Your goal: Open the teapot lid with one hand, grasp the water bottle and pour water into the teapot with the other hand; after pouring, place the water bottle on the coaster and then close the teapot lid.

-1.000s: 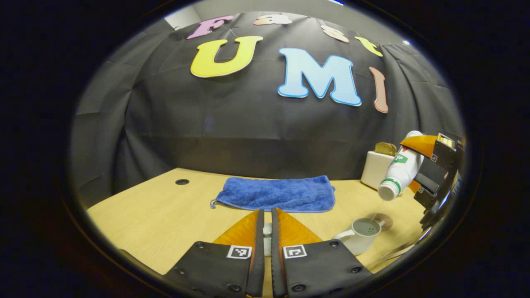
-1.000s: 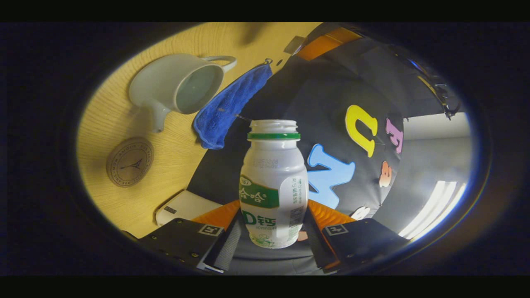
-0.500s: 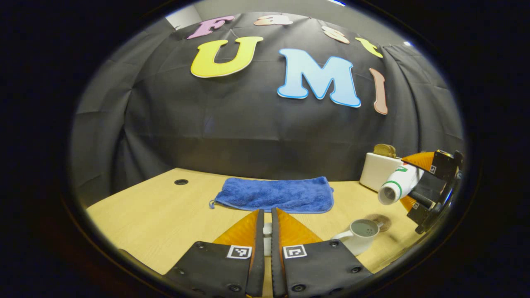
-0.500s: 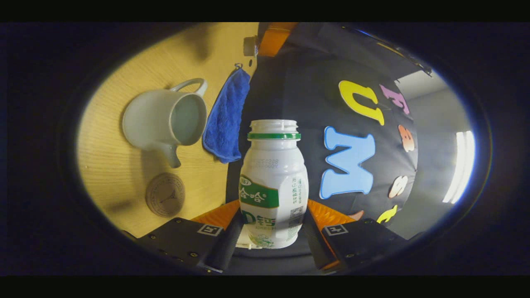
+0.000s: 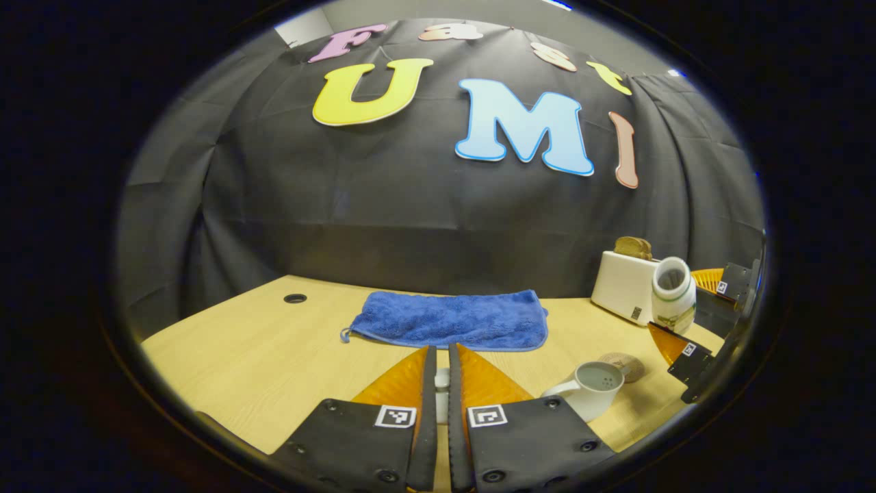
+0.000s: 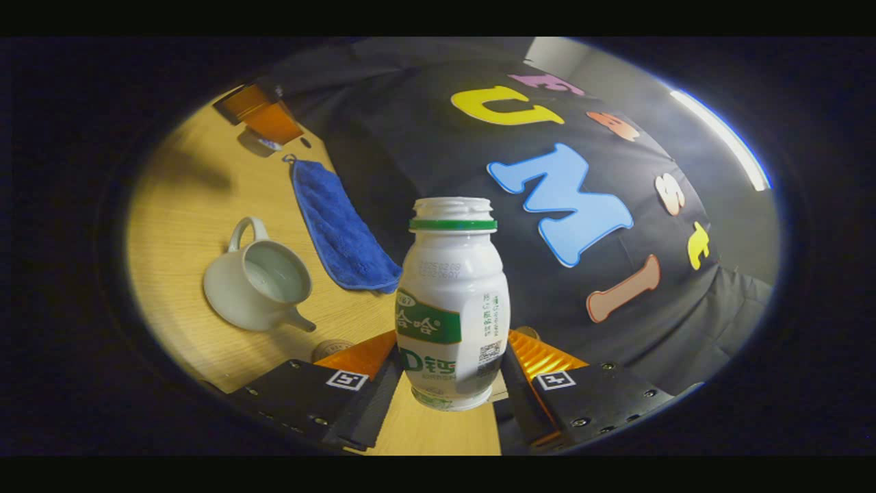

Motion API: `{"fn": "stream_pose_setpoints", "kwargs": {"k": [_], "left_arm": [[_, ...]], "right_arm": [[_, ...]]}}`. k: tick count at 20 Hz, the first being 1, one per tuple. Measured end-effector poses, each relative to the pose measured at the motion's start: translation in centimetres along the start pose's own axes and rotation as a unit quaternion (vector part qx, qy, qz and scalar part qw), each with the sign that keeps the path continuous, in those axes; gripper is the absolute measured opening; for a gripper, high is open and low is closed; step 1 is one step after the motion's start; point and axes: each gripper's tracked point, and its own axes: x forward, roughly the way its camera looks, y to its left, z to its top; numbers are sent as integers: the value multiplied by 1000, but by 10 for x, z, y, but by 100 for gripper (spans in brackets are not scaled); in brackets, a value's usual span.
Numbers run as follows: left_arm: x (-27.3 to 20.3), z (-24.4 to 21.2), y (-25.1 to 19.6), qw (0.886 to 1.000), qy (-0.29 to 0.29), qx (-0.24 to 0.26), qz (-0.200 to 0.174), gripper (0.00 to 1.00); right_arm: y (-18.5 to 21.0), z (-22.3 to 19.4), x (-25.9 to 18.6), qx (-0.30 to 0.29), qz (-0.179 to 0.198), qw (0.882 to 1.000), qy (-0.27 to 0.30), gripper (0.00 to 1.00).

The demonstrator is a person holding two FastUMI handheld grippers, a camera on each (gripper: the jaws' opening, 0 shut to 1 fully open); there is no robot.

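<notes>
Gripping the water bottle (image 6: 452,305) between both fingers, your right gripper (image 6: 452,383) holds it above the table (image 6: 185,226), near the open teapot (image 6: 256,284); your left gripper (image 5: 442,394) pinches the lid (image 5: 442,378).

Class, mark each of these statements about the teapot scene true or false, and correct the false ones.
1. The right gripper holds the bottle. True.
2. The bottle's cap is on. False: its mouth is open, with no cap.
3. The teapot has its lid on. False: it stands open, and the inside shows.
4. A blue towel lies on the table near the booth wall. True.
5. The bottle stands on the coaster. False: it is held in the air, and the coaster is bare beside the teapot.
6. The left gripper has its fingers nearly together on a small white thing. True.
</notes>
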Motion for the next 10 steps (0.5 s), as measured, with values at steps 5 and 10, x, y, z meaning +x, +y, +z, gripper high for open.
{"fn": "stream_pose_setpoints", "kwargs": {"k": [5,10], "left_arm": [[0,1,-13,1000,-7,-6,-21,13],[0,1,-22,999,-13,3,-30,14]], "right_arm": [[-11,-9,2,143,-7,990,13,74],[-26,-18,4,278,-23,960,12,74]]}}
